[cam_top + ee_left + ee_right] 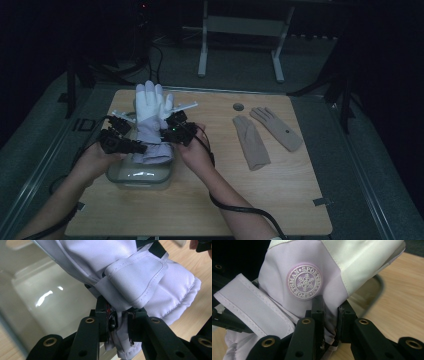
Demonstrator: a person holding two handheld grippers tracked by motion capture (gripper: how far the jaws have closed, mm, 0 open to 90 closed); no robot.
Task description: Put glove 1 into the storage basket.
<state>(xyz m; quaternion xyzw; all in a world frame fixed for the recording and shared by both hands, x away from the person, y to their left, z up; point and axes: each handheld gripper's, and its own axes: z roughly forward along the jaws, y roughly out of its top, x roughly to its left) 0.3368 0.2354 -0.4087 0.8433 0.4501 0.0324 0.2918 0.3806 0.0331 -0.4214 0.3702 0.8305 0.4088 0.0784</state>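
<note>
Pinching the ski glove, left claw and right claw hide its cuff edge.

We are seeing the ski glove standing up over the clear container at the table's left, pinched between the left gripper and right gripper, with two thin gloves lying well apart to the right.

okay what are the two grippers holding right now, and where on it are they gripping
Both hold the white and lilac ski glove by its cuff: the left gripper and right gripper each pinch cuff fabric between their fingers.
</note>
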